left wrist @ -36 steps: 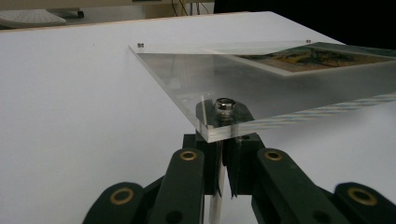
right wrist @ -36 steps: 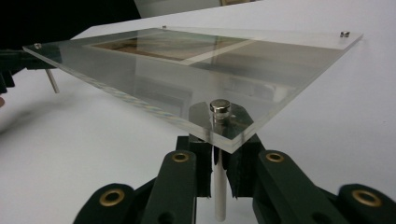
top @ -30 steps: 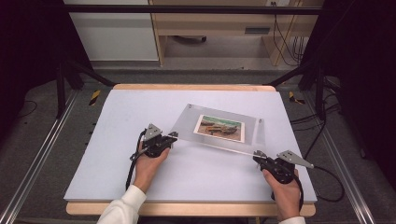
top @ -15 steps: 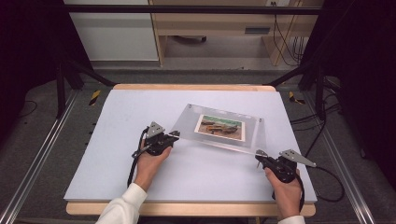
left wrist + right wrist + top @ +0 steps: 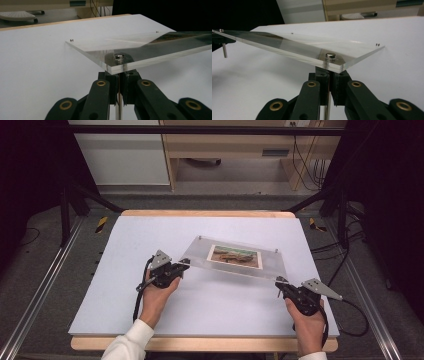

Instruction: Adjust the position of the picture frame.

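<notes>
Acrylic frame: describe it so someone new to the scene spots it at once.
On the white table, right of centre, lies a clear rectangular acrylic frame with a small landscape photo sandwiched in its middle. Its near edge is lifted: the left gripper and right gripper each clamp a metal leg under a near corner. It is the one transparent thing there, with silver studs at its corners.

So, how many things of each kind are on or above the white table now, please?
Clear acrylic photo frame: 1
Metal corner pins that can be made out on the frame: 4
Grippers, left gripper and right gripper, each shut on a pin under a near corner: 2
Total: 7
</notes>
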A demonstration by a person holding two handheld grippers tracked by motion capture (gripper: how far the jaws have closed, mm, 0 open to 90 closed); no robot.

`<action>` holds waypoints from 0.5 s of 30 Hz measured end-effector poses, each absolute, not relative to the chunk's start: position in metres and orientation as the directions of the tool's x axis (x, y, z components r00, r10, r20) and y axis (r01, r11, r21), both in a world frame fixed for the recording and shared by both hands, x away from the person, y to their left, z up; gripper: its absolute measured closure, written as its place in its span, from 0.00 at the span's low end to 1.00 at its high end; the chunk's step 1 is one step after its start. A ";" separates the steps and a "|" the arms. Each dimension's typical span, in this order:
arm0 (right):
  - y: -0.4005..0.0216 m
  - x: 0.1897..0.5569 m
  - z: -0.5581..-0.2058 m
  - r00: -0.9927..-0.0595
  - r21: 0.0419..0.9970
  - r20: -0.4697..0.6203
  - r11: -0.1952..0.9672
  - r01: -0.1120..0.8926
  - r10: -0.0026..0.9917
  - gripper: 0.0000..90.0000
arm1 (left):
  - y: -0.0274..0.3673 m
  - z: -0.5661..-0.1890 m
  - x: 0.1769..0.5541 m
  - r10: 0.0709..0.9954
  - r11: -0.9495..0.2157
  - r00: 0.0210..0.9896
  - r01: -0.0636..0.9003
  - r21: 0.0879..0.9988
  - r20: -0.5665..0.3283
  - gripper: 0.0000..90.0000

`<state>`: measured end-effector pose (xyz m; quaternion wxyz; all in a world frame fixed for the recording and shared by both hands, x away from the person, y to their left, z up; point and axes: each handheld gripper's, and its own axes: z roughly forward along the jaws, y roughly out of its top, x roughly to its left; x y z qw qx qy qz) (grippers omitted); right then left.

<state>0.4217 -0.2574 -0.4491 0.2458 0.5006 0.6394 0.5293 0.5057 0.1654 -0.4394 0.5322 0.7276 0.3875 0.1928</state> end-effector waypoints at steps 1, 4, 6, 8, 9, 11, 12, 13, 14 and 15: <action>-0.255 0.422 -0.447 -0.384 0.926 0.208 -0.054 0.374 0.900 0.94 | 0.169 -0.438 0.503 0.773 -0.130 0.621 0.358 0.925 -0.131 0.93; -0.248 0.424 -0.444 -0.408 0.928 0.193 -0.031 0.371 0.892 0.94 | 0.178 -0.435 0.499 0.782 -0.124 0.610 0.354 0.927 -0.128 0.93; -0.243 0.428 -0.441 -0.417 0.931 0.184 -0.021 0.365 0.890 0.94 | 0.184 -0.432 0.496 0.788 -0.113 0.602 0.350 0.930 -0.131 0.93; -0.234 0.435 -0.438 -0.433 0.932 0.179 -0.011 0.363 0.883 0.94 | 0.192 -0.430 0.491 0.798 -0.103 0.589 0.344 0.933 -0.129 0.93; -0.234 0.435 -0.438 -0.433 0.932 0.179 -0.011 0.363 0.883 0.94 | 0.194 -0.429 0.490 0.800 -0.101 0.586 0.341 0.935 -0.127 0.93; -0.228 0.441 -0.437 -0.444 0.932 0.174 -0.002 0.361 0.879 0.94 | 0.202 -0.428 0.486 0.809 -0.095 0.575 0.335 0.937 -0.123 0.93; -0.225 0.444 -0.437 -0.451 0.932 0.173 0.002 0.361 0.875 0.94 | 0.206 -0.427 0.485 0.813 -0.092 0.569 0.333 0.939 -0.122 0.93; -0.222 0.447 -0.436 -0.459 0.932 0.173 0.006 0.363 0.871 0.93 | 0.210 -0.426 0.484 0.817 -0.087 0.563 0.331 0.940 -0.123 0.93; -0.218 0.451 -0.435 -0.465 0.932 0.169 0.012 0.361 0.869 0.94 | 0.215 -0.426 0.483 0.823 -0.080 0.554 0.329 0.941 -0.124 0.93; -0.214 0.456 -0.434 -0.474 0.934 0.170 0.013 0.358 0.864 0.94 | 0.217 -0.425 0.482 0.826 -0.075 0.550 0.328 0.942 -0.125 0.93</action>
